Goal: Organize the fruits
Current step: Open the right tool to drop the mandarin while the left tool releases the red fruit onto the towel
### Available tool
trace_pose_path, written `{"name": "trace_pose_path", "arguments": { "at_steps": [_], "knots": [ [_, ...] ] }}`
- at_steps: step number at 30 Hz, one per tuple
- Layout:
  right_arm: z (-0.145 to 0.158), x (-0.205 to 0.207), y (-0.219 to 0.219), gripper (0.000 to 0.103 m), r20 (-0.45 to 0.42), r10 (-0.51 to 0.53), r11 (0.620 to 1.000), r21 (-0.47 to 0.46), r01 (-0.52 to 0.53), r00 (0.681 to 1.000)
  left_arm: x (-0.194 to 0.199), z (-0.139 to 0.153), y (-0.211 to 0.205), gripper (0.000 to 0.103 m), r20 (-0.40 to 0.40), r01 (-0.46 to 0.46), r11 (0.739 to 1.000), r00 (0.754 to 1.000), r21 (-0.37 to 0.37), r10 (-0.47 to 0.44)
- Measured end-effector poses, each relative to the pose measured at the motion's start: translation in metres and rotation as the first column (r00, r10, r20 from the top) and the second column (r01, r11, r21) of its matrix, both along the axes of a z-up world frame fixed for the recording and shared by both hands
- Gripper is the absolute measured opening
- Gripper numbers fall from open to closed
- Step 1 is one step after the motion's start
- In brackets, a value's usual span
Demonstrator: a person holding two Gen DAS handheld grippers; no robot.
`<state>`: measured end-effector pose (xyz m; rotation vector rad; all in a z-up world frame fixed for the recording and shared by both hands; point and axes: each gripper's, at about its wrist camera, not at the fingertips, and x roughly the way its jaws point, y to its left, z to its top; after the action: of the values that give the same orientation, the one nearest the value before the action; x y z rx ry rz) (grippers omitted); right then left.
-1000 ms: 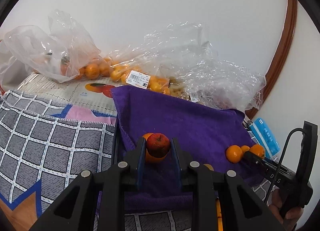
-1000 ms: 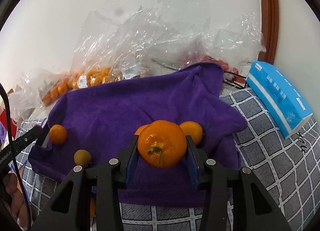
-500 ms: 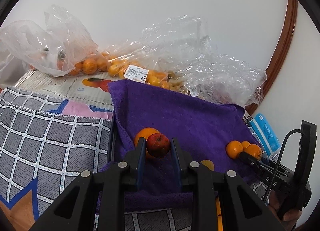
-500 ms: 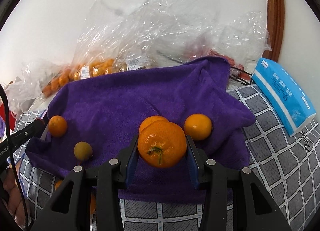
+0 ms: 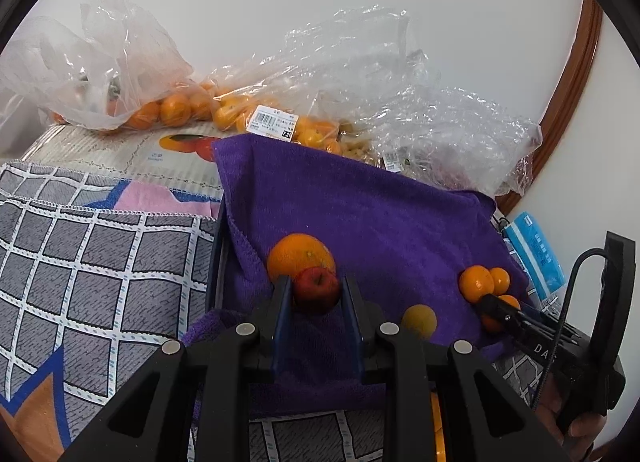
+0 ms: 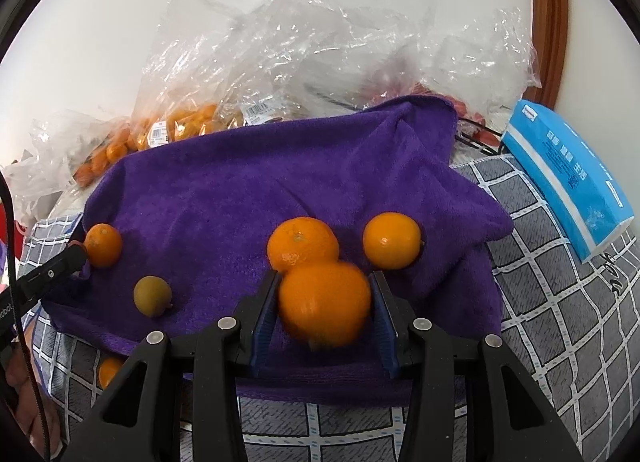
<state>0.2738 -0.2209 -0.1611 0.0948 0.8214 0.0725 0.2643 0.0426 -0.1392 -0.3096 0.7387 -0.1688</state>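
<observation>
My left gripper (image 5: 314,294) is shut on a small red apple (image 5: 316,289), low over the purple towel (image 5: 360,213), right in front of an orange (image 5: 300,254). My right gripper (image 6: 324,298) has its jaws spread wider than a large orange (image 6: 325,305), which is motion-blurred between them just above the towel (image 6: 240,189). Two oranges (image 6: 302,244) (image 6: 391,240) lie just beyond it. A yellow-green fruit (image 6: 152,296) and another orange (image 6: 103,244) lie to the left. The right gripper also shows in the left wrist view (image 5: 496,308).
Clear plastic bags of oranges (image 5: 168,109) and crumpled wrap (image 6: 320,49) lie behind the towel against the white wall. A blue tissue pack (image 6: 568,177) lies on the checked cloth (image 6: 560,302) at right. One orange (image 6: 108,372) sits below the towel's left front edge.
The right gripper's jaws have opened and the large orange is slipping down, blurred. Both grippers moved lower and closer to the towel. The left still holds the apple.
</observation>
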Motion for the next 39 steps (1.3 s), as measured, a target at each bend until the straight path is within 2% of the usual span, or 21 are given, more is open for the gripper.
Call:
{"name": "trace_pose_path", "arguments": {
  "at_steps": [11,23,28,33,39],
  "knots": [
    [0.007,-0.007,0.001,0.044,0.048,0.005,1.0,0.008,-0.005,0.999,-0.001,0.0,-0.001,0.024,-0.002,0.008,1.0,1.0,0.003,-0.008],
    [0.009,-0.008,-0.003,0.049,0.068,-0.015,1.0,0.026,0.013,0.998,-0.002,0.001,-0.001,0.024,0.003,0.015,1.0,1.0,-0.006,-0.015],
    [0.009,-0.008,-0.003,0.049,0.069,-0.017,1.0,0.026,0.016,0.997,-0.006,0.004,-0.002,0.027,0.022,0.022,1.0,1.0,-0.01,-0.022],
    [0.01,-0.01,-0.001,0.05,0.081,-0.02,1.0,0.018,0.018,0.997,-0.011,0.01,-0.003,0.038,0.061,0.023,1.0,0.998,-0.012,-0.022],
    [0.014,-0.015,0.0,0.051,0.107,-0.03,0.999,0.012,0.029,0.994,-0.016,0.014,-0.008,0.039,0.092,0.015,1.0,0.996,0.021,-0.017]
  ]
}}
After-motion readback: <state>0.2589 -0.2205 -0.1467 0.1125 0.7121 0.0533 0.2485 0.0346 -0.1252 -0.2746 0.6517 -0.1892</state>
